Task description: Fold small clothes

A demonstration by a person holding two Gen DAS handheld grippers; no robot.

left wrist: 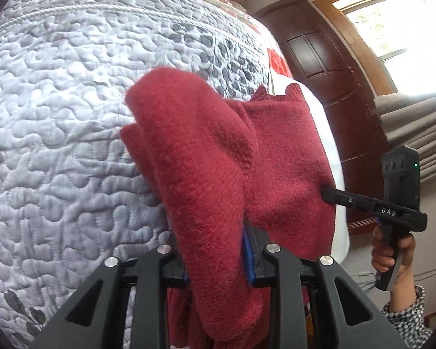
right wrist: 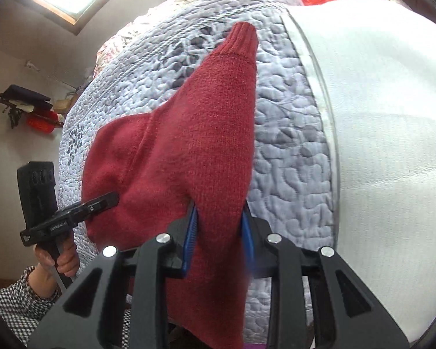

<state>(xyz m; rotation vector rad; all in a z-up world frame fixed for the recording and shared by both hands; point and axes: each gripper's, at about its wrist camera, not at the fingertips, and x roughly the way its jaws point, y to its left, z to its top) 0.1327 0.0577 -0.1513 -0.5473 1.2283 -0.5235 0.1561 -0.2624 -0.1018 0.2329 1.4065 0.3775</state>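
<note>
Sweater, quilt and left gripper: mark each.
sweater (right wrist: 189, 133): right wrist view, sleeve middle.
quilt (left wrist: 58, 116): left wrist view, bare grey surface.
left gripper (right wrist: 114, 197): right wrist view, fingertips at sweater edge.

Buried in the red sweater (left wrist: 218, 174): the fingertips of the left gripper (left wrist: 215, 250), blue pads (left wrist: 248, 257) showing as slivers only. Same for the right gripper (right wrist: 218, 232), its right pad blurred. Sweater's lower end cut off by the bottom edge. Hidden under the sweater: part of the grey quilt (right wrist: 287, 157).
</note>
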